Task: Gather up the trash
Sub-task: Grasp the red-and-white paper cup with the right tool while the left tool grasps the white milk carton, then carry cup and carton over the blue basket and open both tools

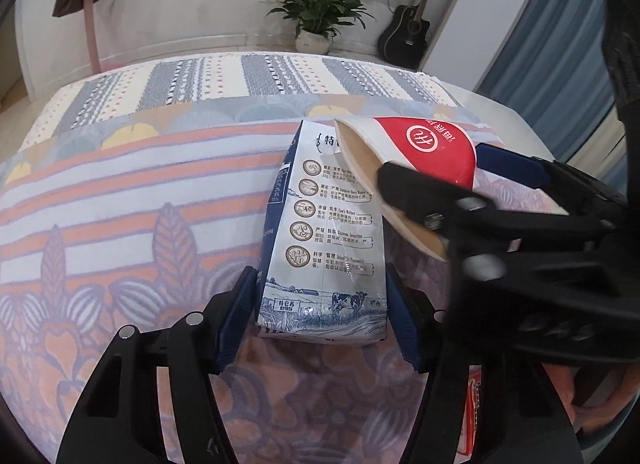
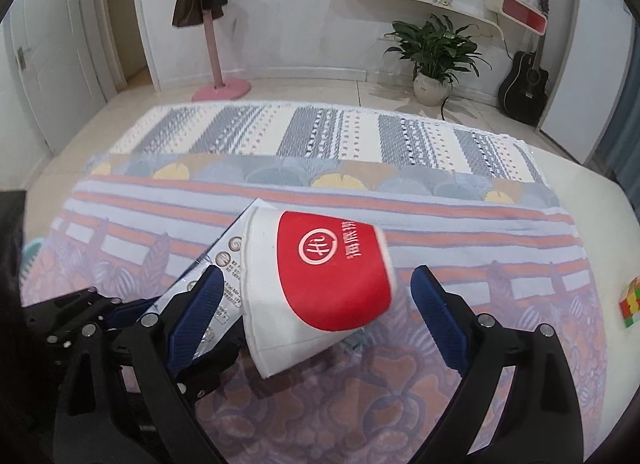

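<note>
The left tool [image 1: 322, 318] clamps the milk carton [image 1: 326, 232] at its base so it can be lifted from the patterned blanket [image 1: 120, 224]. At its two o'clock, the right tool [image 2: 316, 312] stands wide astride the flattened paper cup [image 2: 320, 284], ungripped.

The carton [image 1: 324, 232] and the cup [image 2: 320, 284] lie side by side, touching, on the rug [image 1: 120, 204]. The left gripper [image 1: 322, 304] straddles the carton's near end; the right gripper [image 2: 316, 300] straddles the cup. The two grippers crowd each other: the right one's finger [image 1: 424, 192] crosses over the cup's mouth just beside the carton. To the left of the carton the rug lies open. A cube [image 2: 630, 302] sits well off to the right.
</note>
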`<state>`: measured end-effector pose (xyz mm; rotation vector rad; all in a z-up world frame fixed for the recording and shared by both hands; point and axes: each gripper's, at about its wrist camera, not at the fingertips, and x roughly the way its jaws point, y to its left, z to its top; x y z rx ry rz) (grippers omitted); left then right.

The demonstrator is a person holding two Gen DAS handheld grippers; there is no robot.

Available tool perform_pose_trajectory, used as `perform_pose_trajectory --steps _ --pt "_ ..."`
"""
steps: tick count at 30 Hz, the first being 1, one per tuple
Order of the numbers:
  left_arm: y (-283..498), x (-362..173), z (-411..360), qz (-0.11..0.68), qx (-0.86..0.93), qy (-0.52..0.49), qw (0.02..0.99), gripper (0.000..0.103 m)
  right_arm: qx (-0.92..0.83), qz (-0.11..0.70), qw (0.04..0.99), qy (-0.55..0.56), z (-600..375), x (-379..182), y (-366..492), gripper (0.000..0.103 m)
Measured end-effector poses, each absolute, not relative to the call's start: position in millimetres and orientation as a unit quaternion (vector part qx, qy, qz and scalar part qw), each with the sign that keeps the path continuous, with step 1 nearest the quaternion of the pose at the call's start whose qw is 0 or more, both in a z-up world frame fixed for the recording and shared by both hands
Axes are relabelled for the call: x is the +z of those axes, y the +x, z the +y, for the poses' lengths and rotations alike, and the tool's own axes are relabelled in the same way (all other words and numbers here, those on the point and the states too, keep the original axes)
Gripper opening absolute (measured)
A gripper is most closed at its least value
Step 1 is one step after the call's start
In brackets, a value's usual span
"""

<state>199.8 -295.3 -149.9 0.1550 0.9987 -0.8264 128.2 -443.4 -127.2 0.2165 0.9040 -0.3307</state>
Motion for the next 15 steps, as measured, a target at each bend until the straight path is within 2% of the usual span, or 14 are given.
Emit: perform_pose_trajectory --steps 3,5,15 --pt "199 -150 -294 0.463 -0.387 0.068 0.795 0.060 -0.169 0.439 0.877 0.097 -444 -131 131 0.087" --pt "199 -150 -293 0.461 -0.386 0.067 0.796 0.060 -0.170 0.437 0.878 0.098 -444 -130 131 0.075" --pt "189 -135 -276 0.436 -0.380 0.060 0.814 0.057 -0.181 0.406 0.891 0.096 -442 -107 117 0.075"
